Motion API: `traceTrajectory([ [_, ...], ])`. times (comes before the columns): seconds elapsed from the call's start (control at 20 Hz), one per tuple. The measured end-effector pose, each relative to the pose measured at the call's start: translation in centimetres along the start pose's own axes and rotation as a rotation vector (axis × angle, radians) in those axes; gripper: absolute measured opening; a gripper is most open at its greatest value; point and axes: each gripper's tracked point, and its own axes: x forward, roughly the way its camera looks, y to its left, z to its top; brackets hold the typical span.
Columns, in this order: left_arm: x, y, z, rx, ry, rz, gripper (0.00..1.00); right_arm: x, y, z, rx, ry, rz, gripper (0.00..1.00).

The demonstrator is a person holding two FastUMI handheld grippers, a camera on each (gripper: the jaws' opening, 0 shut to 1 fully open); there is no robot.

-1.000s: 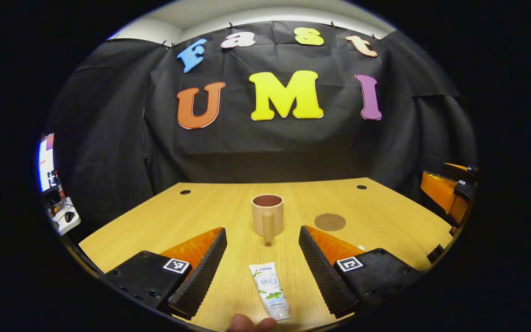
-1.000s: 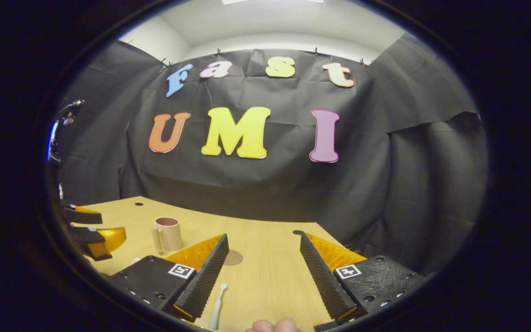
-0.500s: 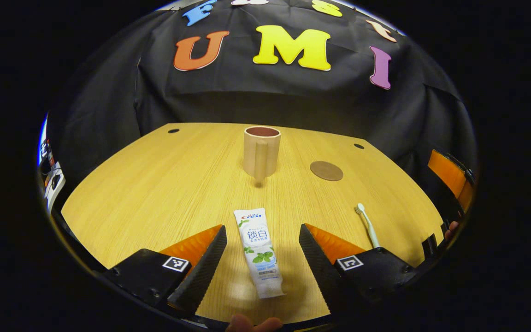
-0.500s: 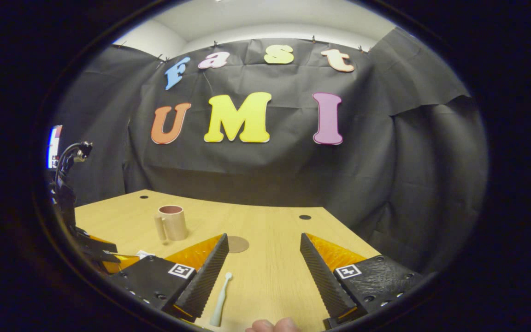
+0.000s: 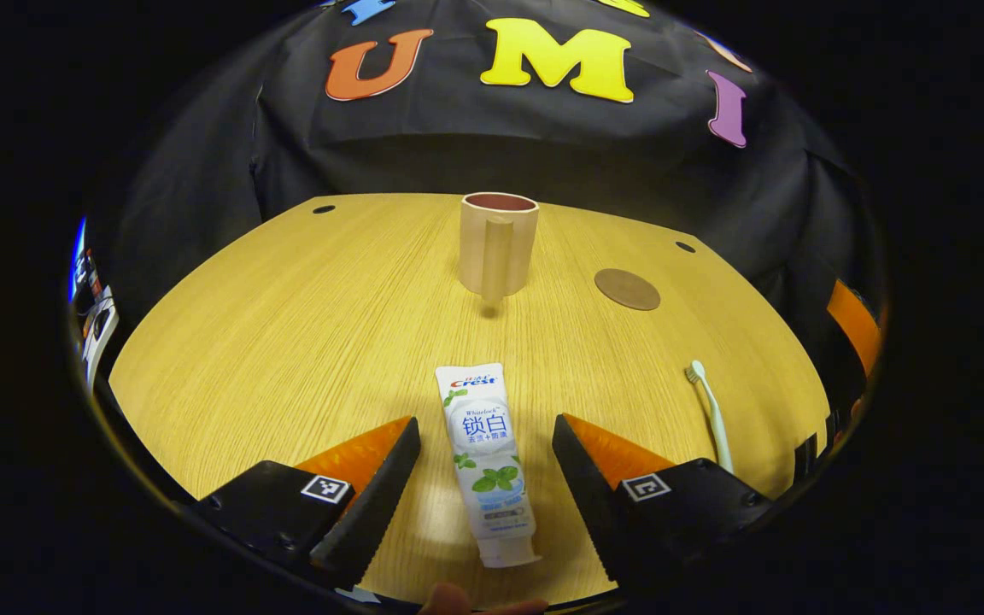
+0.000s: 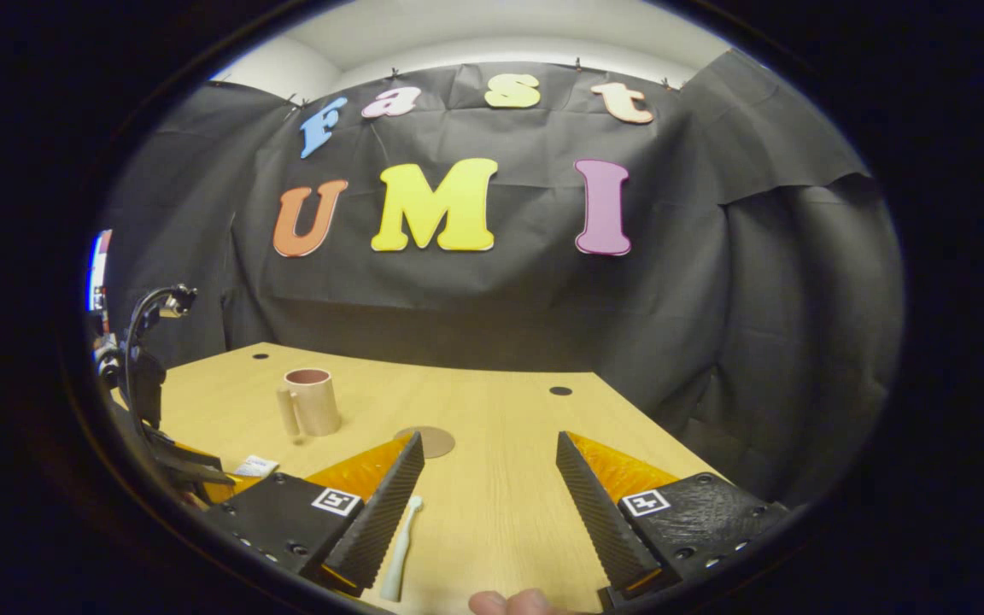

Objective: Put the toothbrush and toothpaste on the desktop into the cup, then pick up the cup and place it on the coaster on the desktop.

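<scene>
wood desk [image 5: 287, 342] bore the paste [image 5: 485, 453] flat between the left gripper [image 5: 485, 504]'s wide, empty fingers, cup [image 5: 498, 242] ahead; closing squarely across the tube's middle looked wisest.

This was a recording booth in a lab: black cloth wall [image 6: 492, 299] hung behind a light wooden desktop [image 5: 330, 325], cabled equipment [image 6: 146, 342] at the desktop's left edge.
</scene>
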Motion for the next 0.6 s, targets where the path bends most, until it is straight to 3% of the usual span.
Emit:
traceTrajectory([
  [0.2, 0.5, -0.3, -0.9, 0.006, 0.040, 0.007, 0.94, 0.4, -0.1, -0.5, 0.006, 0.012, 0.000, 0.95],
  [0.3, 0.5, 0.0, -1.2, 0.028, 0.047, 0.040, 0.86, 0.6, 0.1, -0.8, 0.012, 0.022, 0.004, 0.96],
  [0.55, 0.9, 0.0, -1.0, 0.056, 0.058, 0.054, 0.53, 0.8, 0.2, -1.7, 0.049, 0.048, 0.007, 0.95],
  [0.6, 0.9, 0.0, -1.0, 0.057, 0.062, 0.052, 0.51, 0.9, 0.1, -1.9, 0.057, 0.056, 0.006, 0.95],
])
